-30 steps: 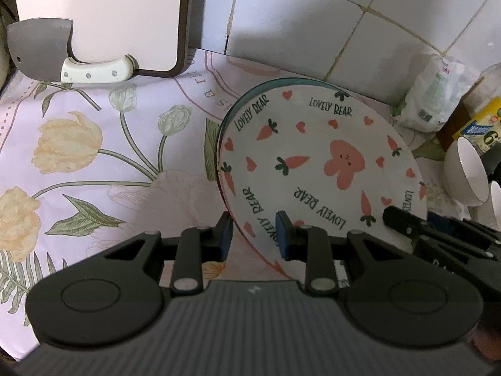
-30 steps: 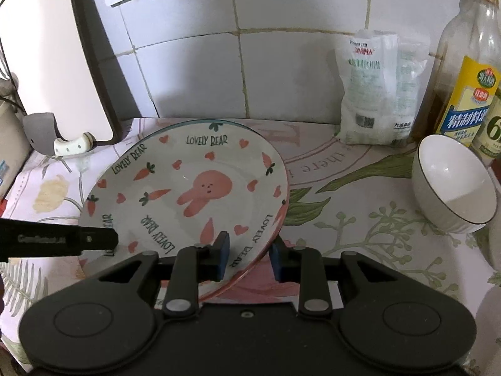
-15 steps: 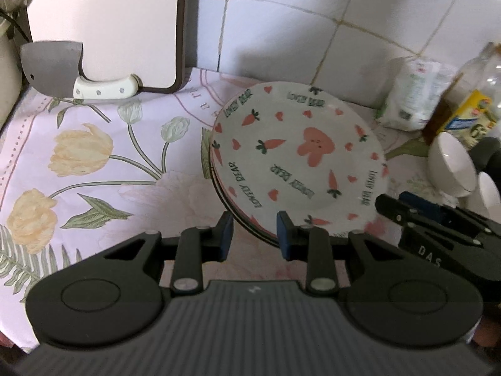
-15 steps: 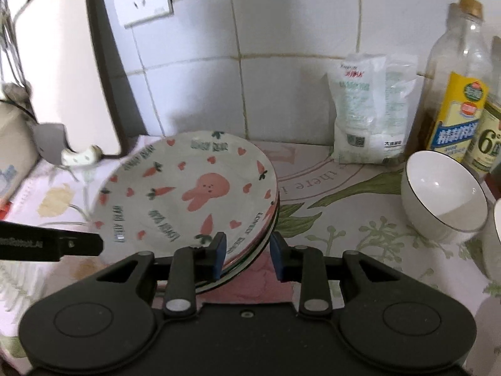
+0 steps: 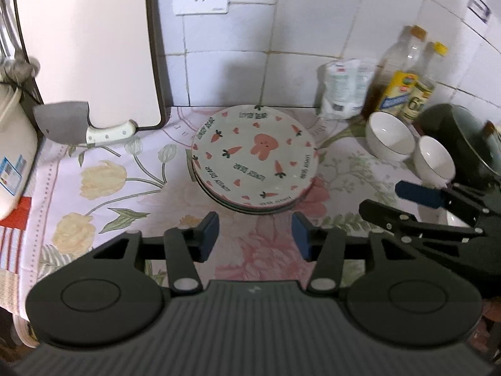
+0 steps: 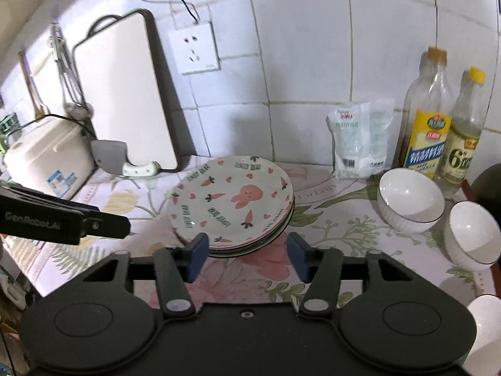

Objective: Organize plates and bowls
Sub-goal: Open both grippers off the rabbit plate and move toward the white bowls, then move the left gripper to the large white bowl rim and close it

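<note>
A stack of plates lies flat on the floral cloth; the top plate (image 5: 253, 163) has a pink rabbit and carrots, and it also shows in the right wrist view (image 6: 231, 206). Two white bowls (image 5: 389, 139) (image 5: 435, 159) stand to its right, also in the right wrist view (image 6: 410, 199) (image 6: 472, 235). My left gripper (image 5: 255, 239) is open and empty, pulled back in front of the stack. My right gripper (image 6: 247, 255) is open and empty, just in front of the stack's near edge.
A white cutting board (image 6: 125, 94) leans on the tiled wall with a cleaver (image 5: 78, 125) at its foot. A salt bag (image 6: 360, 141) and two bottles (image 6: 427, 119) stand at the back right. A dark pot (image 5: 463, 138) sits far right. A white appliance (image 6: 47, 156) is at left.
Both grippers let go of the rabbit plate, opened wide and drew back. The plate went from tilted in the grippers to lying flat on top of the stack.
</note>
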Demonstrator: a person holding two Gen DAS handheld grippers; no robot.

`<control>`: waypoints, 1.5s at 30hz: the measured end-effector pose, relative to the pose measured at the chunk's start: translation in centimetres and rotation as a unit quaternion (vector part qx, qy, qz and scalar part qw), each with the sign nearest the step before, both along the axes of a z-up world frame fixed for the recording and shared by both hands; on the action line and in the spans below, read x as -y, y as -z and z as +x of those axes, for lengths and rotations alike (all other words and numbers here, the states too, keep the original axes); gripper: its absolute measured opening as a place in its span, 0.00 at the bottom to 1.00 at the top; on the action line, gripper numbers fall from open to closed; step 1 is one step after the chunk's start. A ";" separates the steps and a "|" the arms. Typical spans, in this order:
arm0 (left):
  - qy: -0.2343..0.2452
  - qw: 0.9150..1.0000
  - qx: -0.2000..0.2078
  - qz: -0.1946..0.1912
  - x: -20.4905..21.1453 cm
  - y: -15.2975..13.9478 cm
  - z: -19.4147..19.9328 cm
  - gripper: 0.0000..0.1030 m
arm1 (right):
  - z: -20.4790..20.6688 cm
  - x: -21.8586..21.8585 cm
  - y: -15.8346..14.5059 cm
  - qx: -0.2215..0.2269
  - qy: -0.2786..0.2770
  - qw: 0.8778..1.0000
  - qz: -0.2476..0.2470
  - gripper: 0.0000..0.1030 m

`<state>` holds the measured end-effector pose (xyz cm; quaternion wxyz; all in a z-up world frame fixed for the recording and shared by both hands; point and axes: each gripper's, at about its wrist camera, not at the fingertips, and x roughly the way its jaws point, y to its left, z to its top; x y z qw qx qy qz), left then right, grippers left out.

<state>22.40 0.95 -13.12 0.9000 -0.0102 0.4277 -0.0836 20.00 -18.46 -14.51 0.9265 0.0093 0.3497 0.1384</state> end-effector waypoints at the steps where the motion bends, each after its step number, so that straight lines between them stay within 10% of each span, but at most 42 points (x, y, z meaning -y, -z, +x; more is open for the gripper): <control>1: 0.003 1.000 0.000 0.003 0.2 -0.3 -0.4 0.54 | -0.5 0.1 -0.5 0.003 -0.002 1.000 -0.001 0.65; 13: 0.046 0.999 -0.012 0.015 3.3 -2.0 -4.9 0.84 | -5.9 2.5 -3.3 0.009 -0.027 0.999 -0.038 0.86; 23: 0.082 0.996 -0.005 0.028 7.0 -2.2 -6.4 0.90 | -9.7 7.3 -3.3 0.024 -0.007 0.999 -0.042 0.88; 45: 0.143 0.988 -0.016 -0.059 20.5 5.3 -5.0 0.90 | -14.2 20.9 8.4 0.052 0.050 0.996 -0.049 0.89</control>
